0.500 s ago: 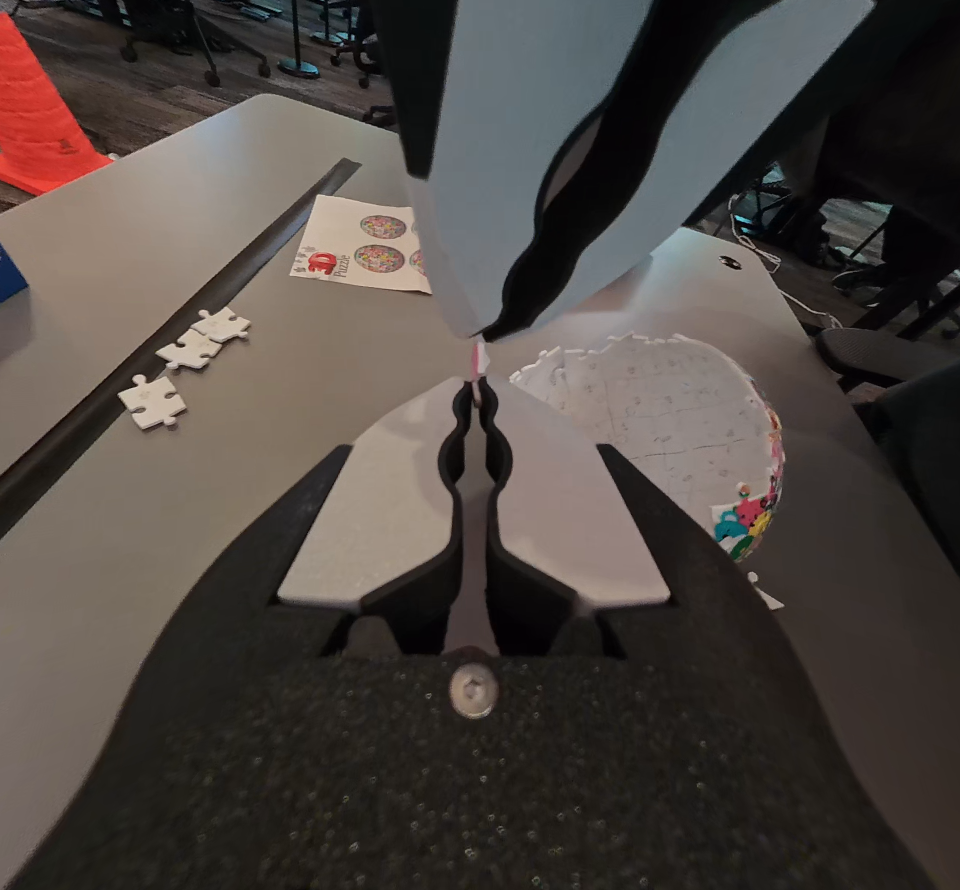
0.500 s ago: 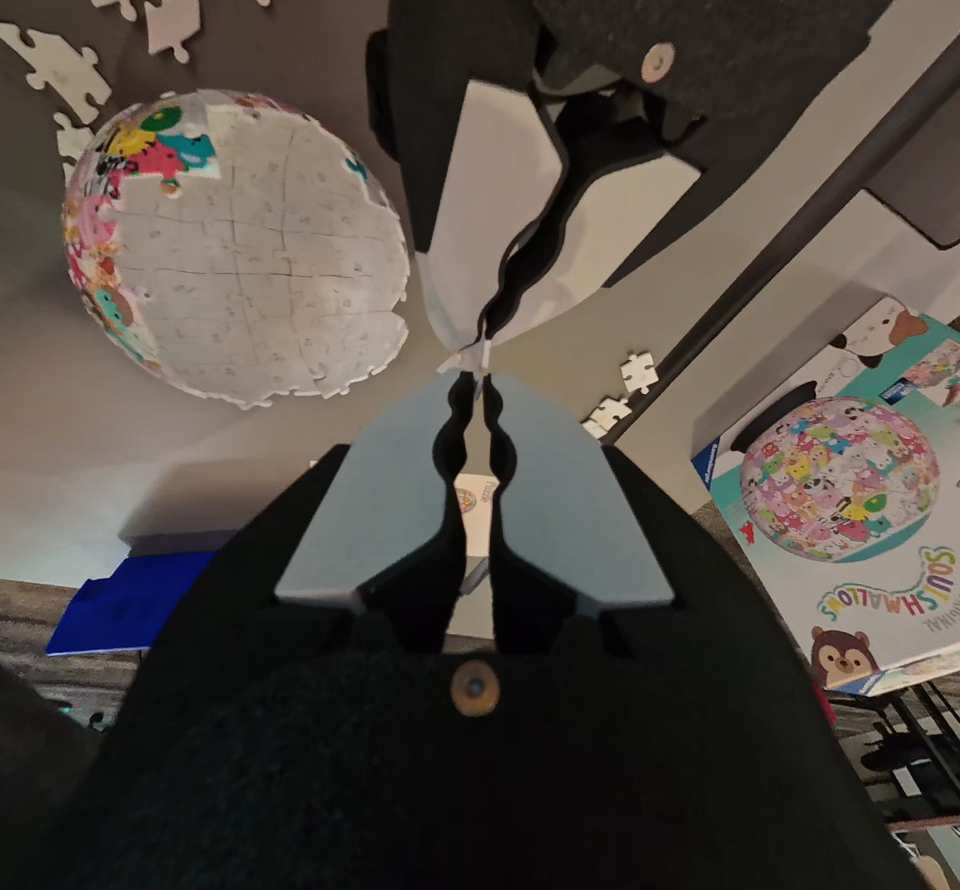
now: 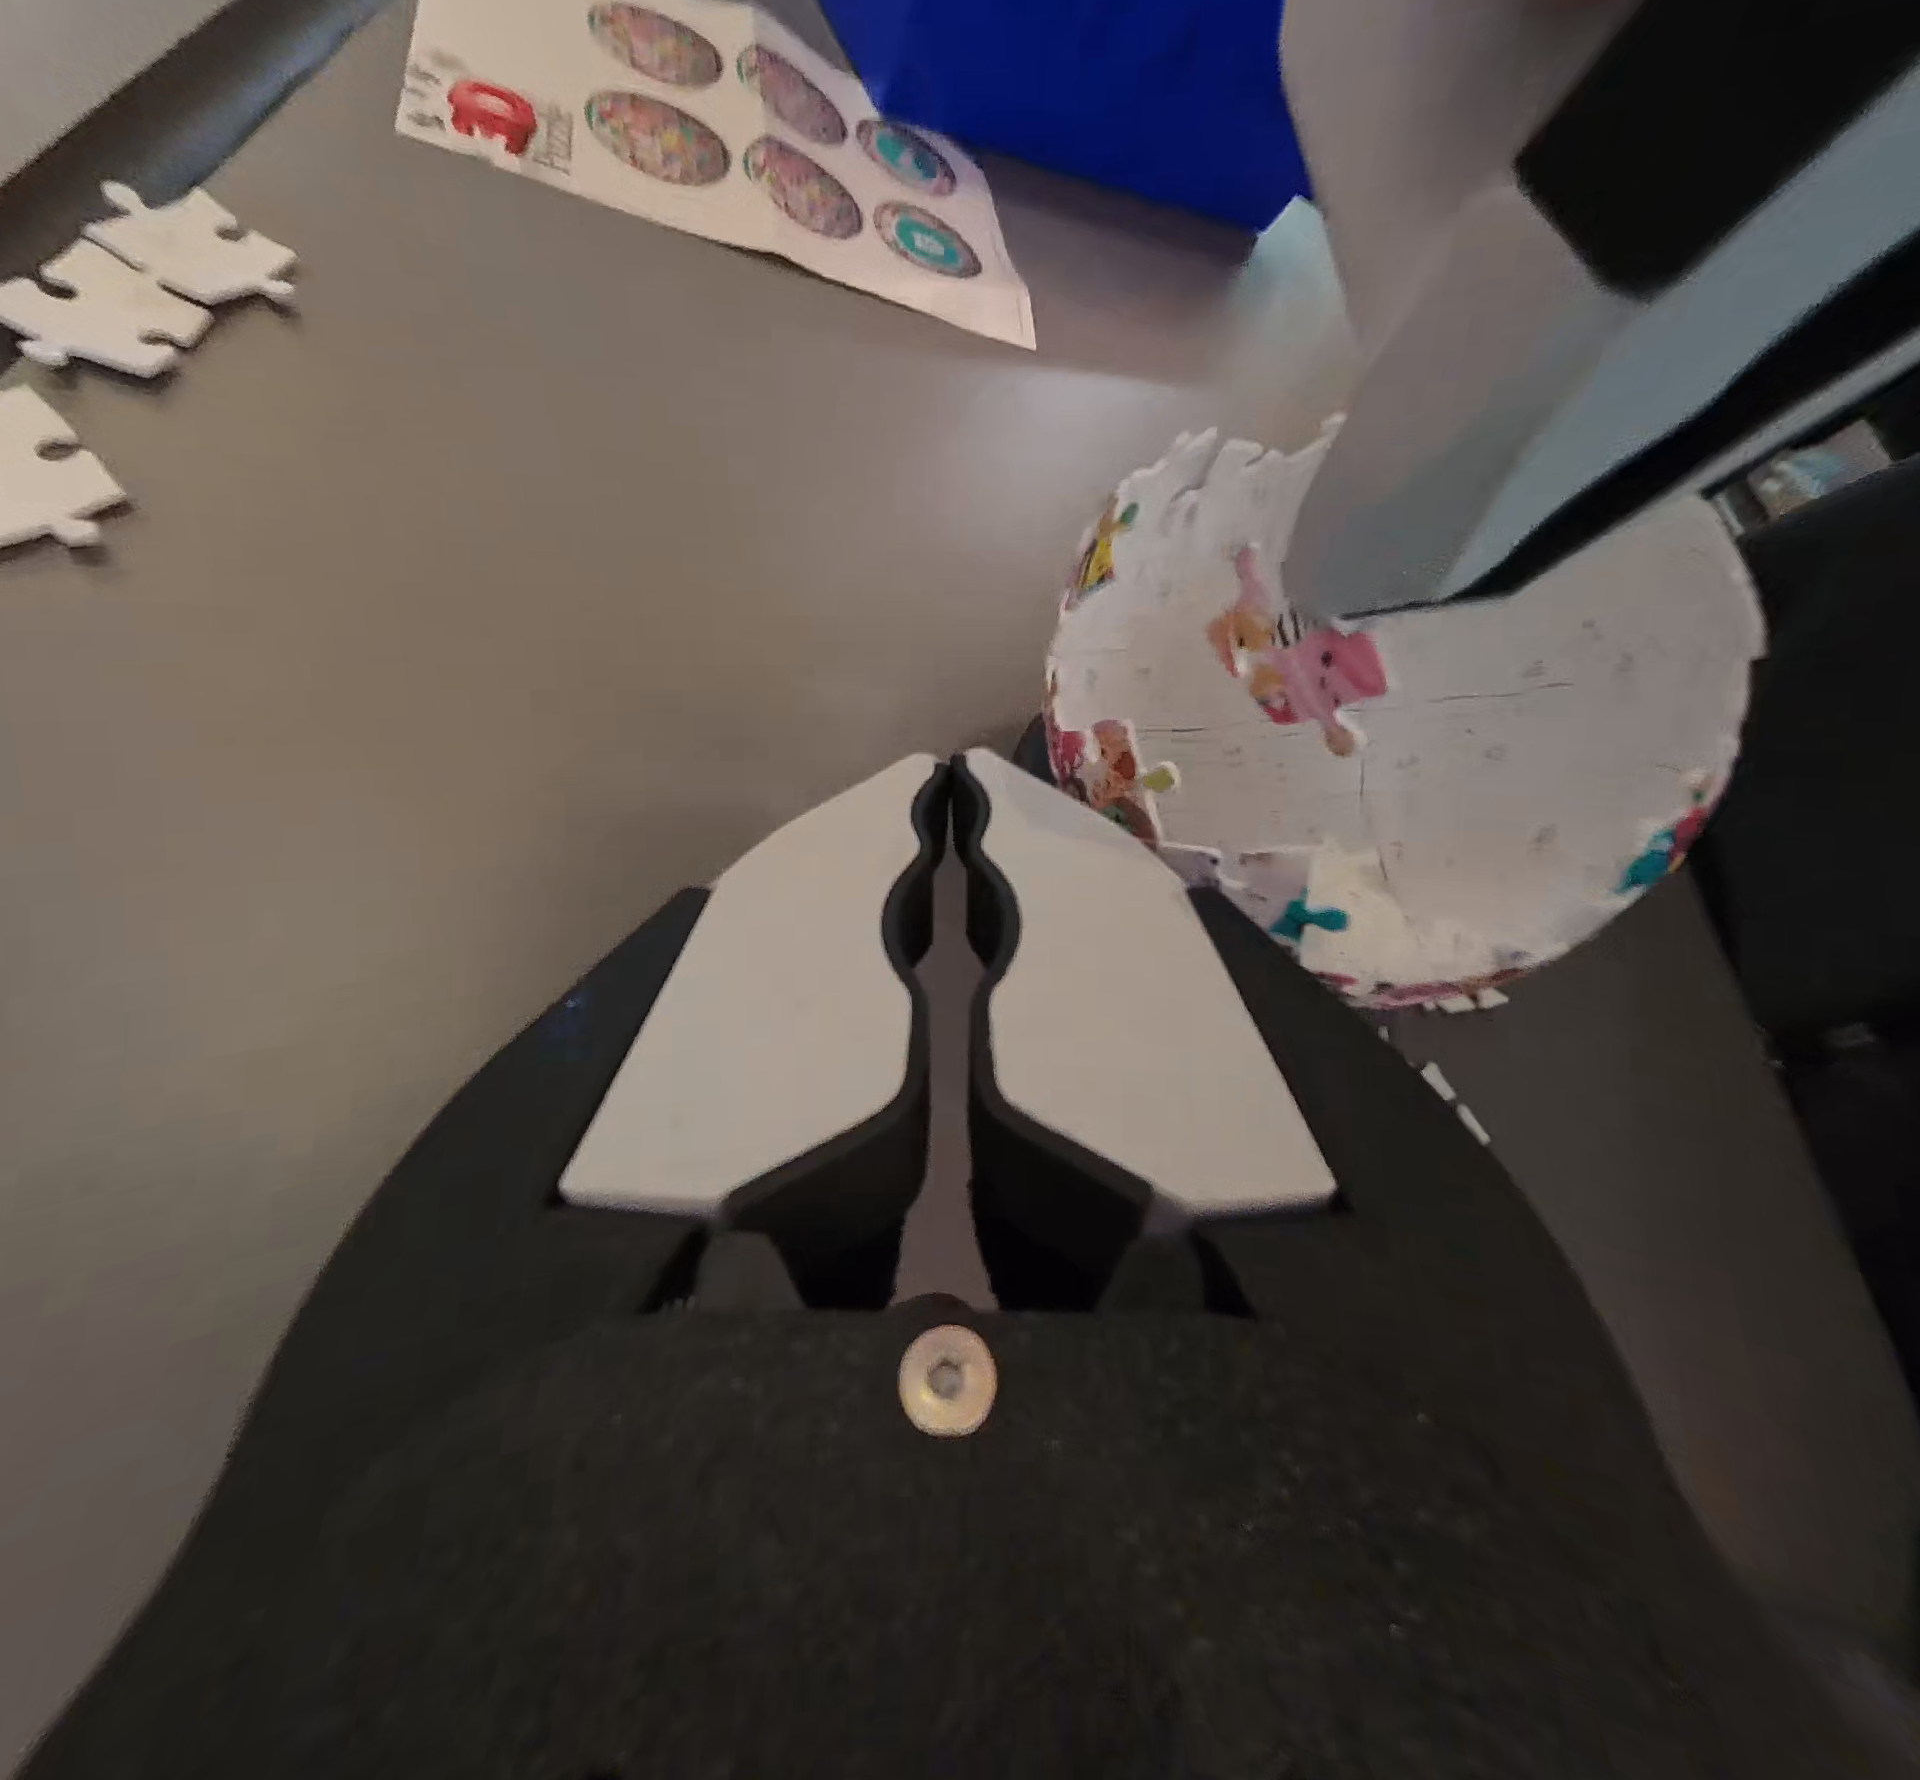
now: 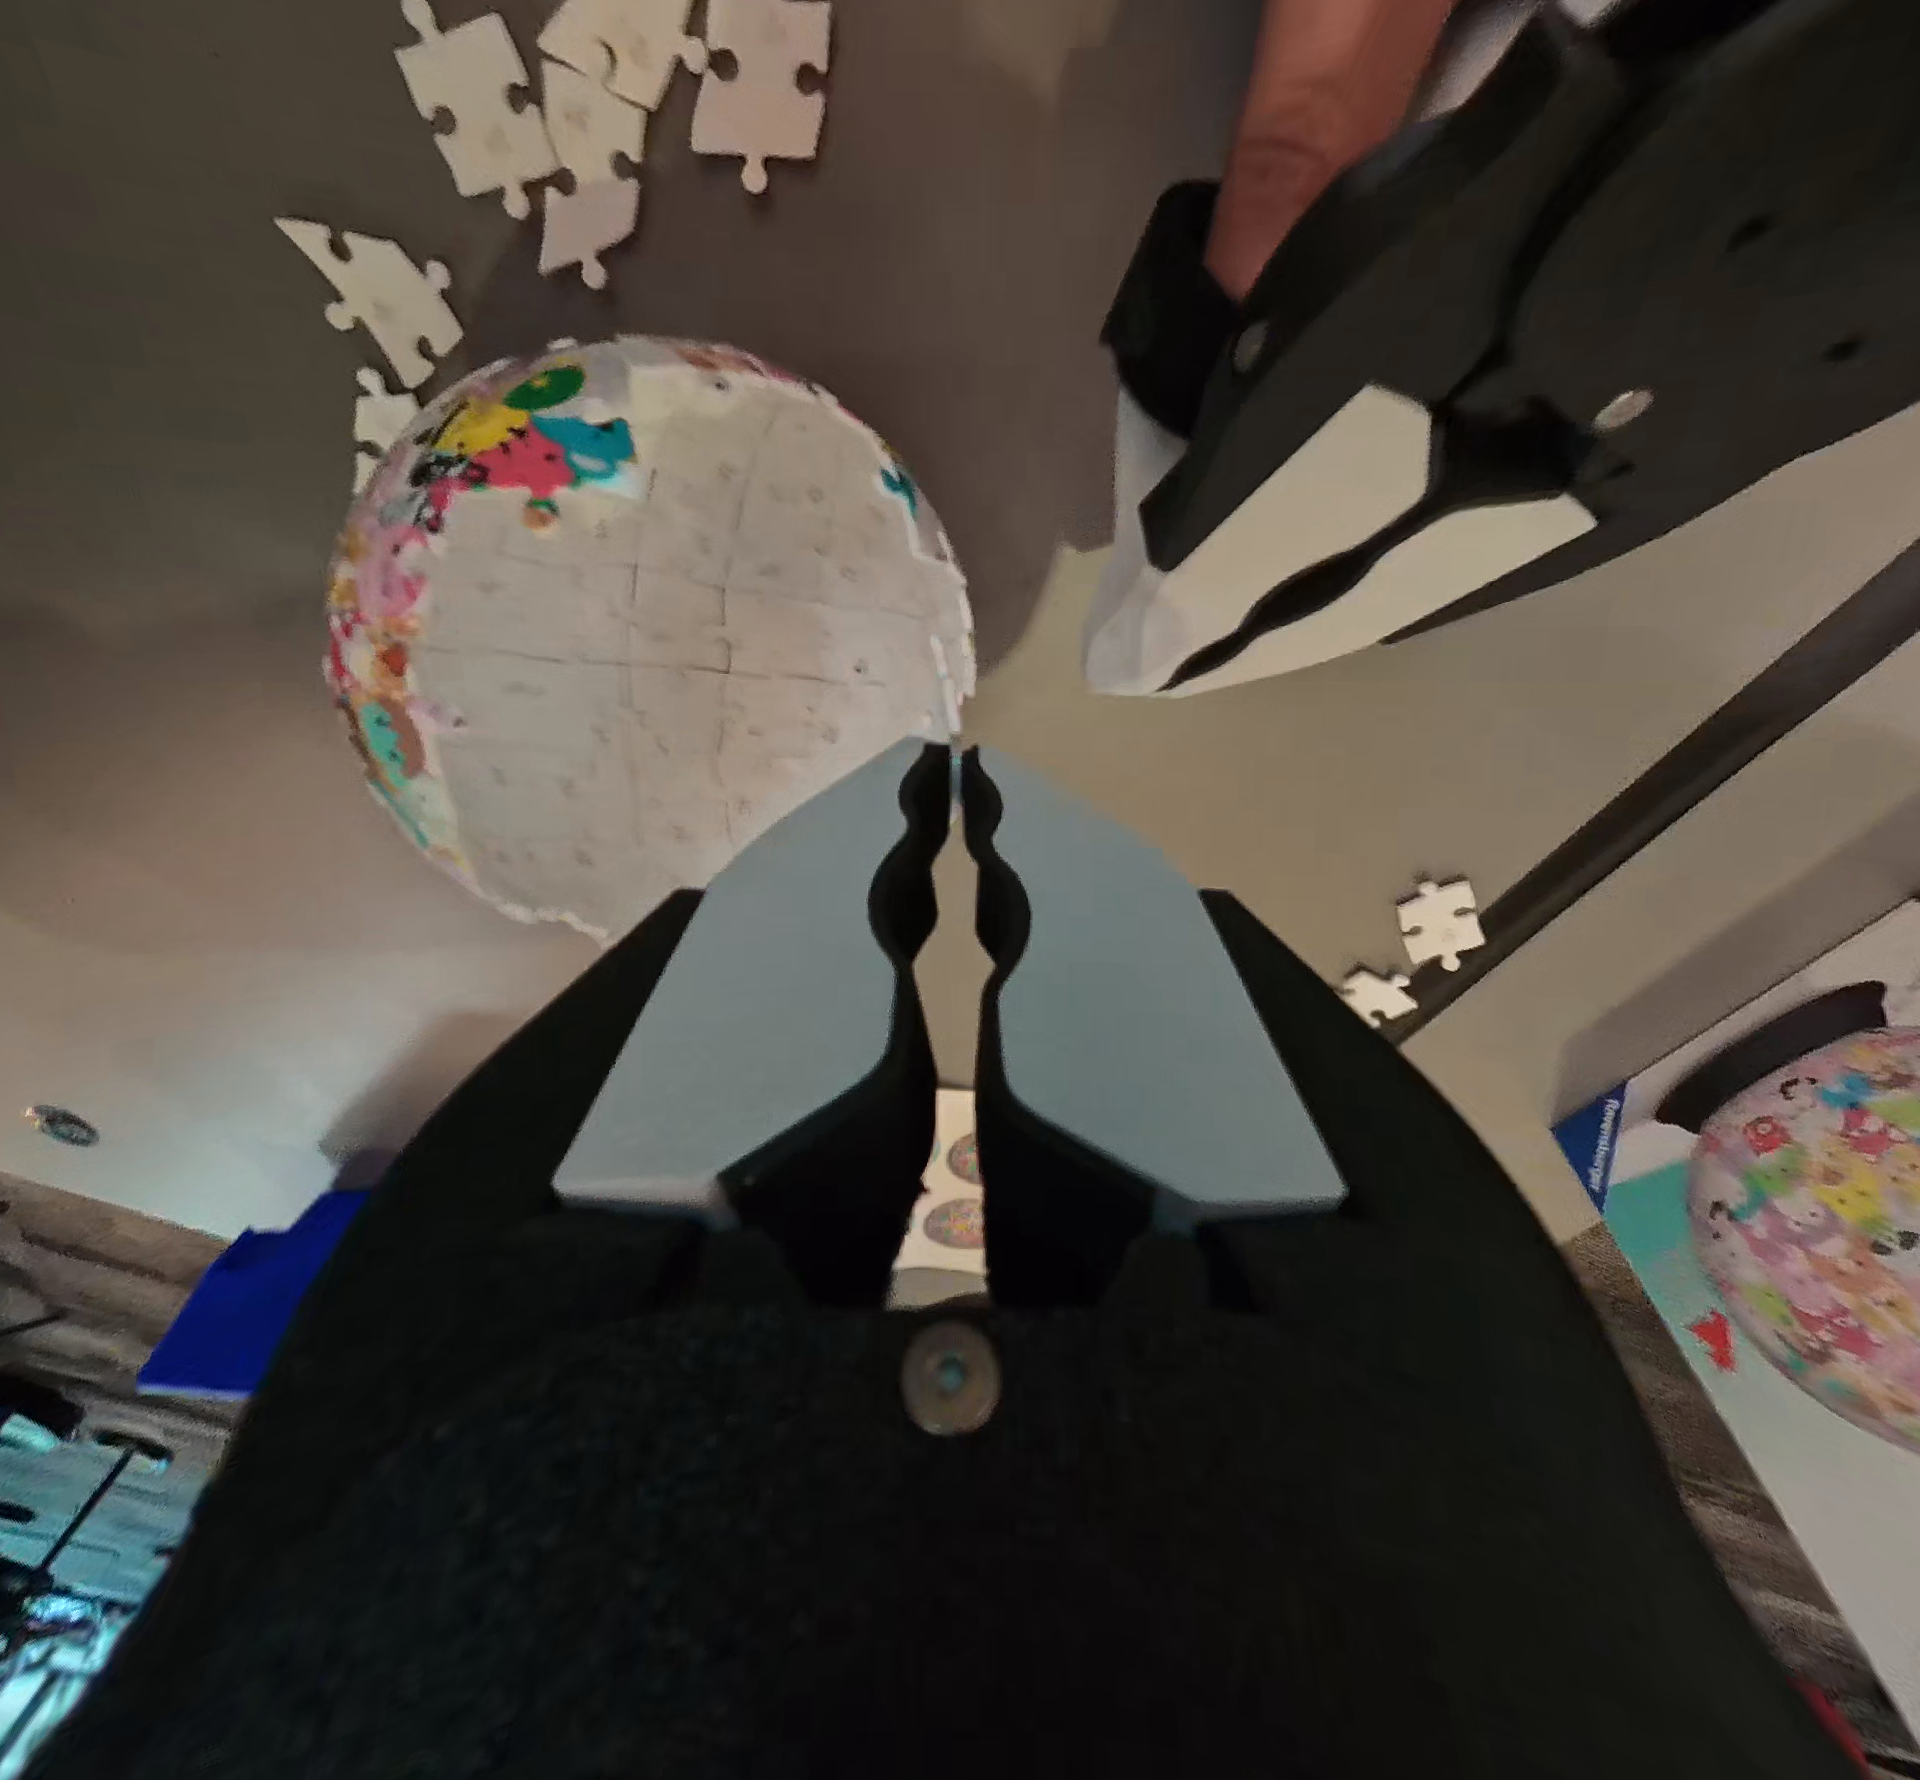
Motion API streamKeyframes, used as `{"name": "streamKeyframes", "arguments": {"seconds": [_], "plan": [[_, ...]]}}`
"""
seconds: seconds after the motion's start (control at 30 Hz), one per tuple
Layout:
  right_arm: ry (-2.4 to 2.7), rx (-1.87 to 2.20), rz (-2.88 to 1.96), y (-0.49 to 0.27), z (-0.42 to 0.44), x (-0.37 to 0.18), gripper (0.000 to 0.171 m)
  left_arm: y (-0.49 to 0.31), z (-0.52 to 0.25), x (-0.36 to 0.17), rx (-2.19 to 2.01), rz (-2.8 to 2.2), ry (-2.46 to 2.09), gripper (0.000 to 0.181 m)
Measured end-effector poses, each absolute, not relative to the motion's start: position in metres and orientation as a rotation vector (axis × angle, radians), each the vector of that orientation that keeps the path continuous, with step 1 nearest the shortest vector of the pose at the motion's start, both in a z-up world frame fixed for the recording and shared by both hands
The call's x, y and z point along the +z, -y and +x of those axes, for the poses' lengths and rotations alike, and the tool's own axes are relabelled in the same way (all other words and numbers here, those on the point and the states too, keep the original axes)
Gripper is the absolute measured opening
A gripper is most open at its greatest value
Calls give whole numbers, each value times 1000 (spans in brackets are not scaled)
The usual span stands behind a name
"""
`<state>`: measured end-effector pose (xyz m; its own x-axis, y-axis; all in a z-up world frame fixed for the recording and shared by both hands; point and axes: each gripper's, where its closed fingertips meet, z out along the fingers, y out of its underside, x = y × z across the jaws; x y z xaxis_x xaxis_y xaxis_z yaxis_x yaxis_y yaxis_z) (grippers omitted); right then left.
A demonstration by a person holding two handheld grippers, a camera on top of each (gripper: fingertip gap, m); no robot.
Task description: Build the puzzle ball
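Two hand-held grippers are at work over a grey worktop (image 3: pixel 520 691) with one part-built puzzle ball (image 3: pixel 1475 795) on it. The ball sits at the right of the left wrist view, mostly white with colourful patches and a jagged, unfinished rim. The left hand-held gripper (image 3: pixel 951 774) has its fingers pressed together with nothing between them, and it hangs just left of the ball without touching it. The right hand-held gripper (image 4: pixel 951 756) is pinching a single puzzle piece (image 3: pixel 1325 681) — pink on its printed side — and holds it against the ball's surface. In its own view that piece shows only edge-on, as a thin pale sliver. A person's finger (image 4: pixel 1330 68) rests on the left tool's body. Loose white pieces are scattered in two groups. Six loose pieces (image 4: pixel 764 68) lie on the far side of the ball, some of them overlapping and one half hidden by the ball. Three more pieces (image 3: pixel 177 250) lie beside a dark strip (image 3: pixel 208 89) that runs across the worktop, though the right wrist view shows only two of these. One printed leaflet (image 3: pixel 707 120) with round pictures lies flat on the far side. There are two boxes: a blue box (image 3: pixel 1039 16) just beyond the leaflet, and a puzzle box (image 4: pixel 1818 1211) printed with a picture of a colourful ball, across the strip. What either box holds cannot be seen.
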<state>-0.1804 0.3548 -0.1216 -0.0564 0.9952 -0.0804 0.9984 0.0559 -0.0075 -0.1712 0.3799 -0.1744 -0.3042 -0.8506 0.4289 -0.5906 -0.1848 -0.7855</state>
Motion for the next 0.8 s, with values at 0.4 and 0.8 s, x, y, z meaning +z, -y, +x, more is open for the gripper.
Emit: {"name": "streamKeyframes", "arguments": {"seconds": [0.4, 0.8], "plan": [[-2242, 176, 2067, -354, -165, -151, 2, -362, -151, -196, -1471, -1718, -1945, 0], [-2144, 323, 2211, -358, -156, -158, 2, -360, -151, -187, -1542, -1699, -1891, 0]]}}
